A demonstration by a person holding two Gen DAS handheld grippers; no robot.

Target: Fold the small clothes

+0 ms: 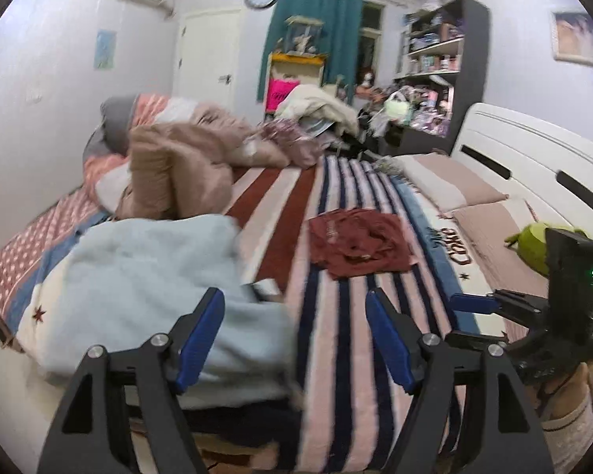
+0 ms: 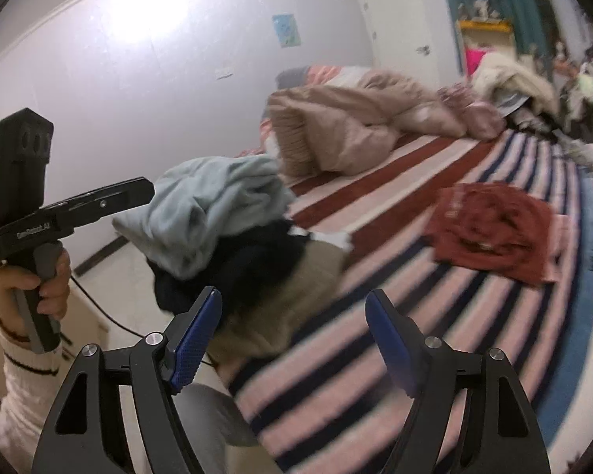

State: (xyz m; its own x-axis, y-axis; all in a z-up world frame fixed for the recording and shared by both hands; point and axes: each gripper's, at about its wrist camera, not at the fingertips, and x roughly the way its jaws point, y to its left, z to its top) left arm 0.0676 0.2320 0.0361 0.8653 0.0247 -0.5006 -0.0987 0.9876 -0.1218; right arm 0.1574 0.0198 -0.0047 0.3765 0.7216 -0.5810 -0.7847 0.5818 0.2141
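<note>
Right gripper (image 2: 294, 308) at 6 o'clock, jaws wide, nothing btwn them. Striped bedspread (image 2: 375, 335) fills centre & runs to 3 o'clock. Red garment (image 2: 494, 233) lies crumpled on it at 3 o'clock, well apart from the gripper. Clothes pile at centre, just beyond the blue pads: light blue item (image 2: 213, 205) on top, dark one (image 2: 249, 268) under, beige one (image 2: 288, 300) nearest. Left gripper (image 2: 110, 197) at 9 o'clock, held by left hand (image 2: 39, 288) w/ white striped sleeve (image 2: 27, 379). Tan duvet (image 2: 355, 126) bunched at 1 o'clock.
</note>
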